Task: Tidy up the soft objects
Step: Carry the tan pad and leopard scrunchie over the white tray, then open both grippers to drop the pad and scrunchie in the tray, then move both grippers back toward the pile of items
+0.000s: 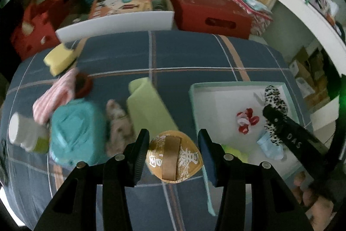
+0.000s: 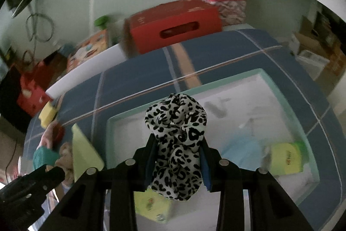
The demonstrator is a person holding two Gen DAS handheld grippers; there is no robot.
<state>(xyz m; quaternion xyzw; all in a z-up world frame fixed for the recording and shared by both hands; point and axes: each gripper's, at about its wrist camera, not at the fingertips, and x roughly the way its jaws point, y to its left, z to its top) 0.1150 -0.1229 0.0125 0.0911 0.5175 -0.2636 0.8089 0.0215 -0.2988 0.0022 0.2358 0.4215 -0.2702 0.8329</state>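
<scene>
My left gripper (image 1: pixel 174 157) is open, its jaws either side of a round gold pad with a ribbon strap (image 1: pixel 174 160) lying on the blue plaid bedspread (image 1: pixel 183 53). My right gripper (image 2: pixel 178 162) is shut on a leopard-print scrunchie (image 2: pixel 177 140) and holds it over the mint-rimmed white tray (image 2: pixel 279 88). In the left wrist view the scrunchie (image 1: pixel 274 101) and right gripper (image 1: pixel 269 110) hang over the tray (image 1: pixel 193 101), which holds a red-and-white bow (image 1: pixel 246 120), a light blue item (image 1: pixel 269 147) and a yellow-green pack (image 2: pixel 287 158).
Left of the tray lie a green folded cloth (image 1: pixel 149 105), a teal pouch (image 1: pixel 75 131), a beige plush (image 1: pixel 119 122), a pink striped cloth (image 1: pixel 56 99), a yellow sponge (image 1: pixel 59 58) and a white cup (image 1: pixel 19 129). Red boxes (image 1: pixel 207 10) stand behind the bed.
</scene>
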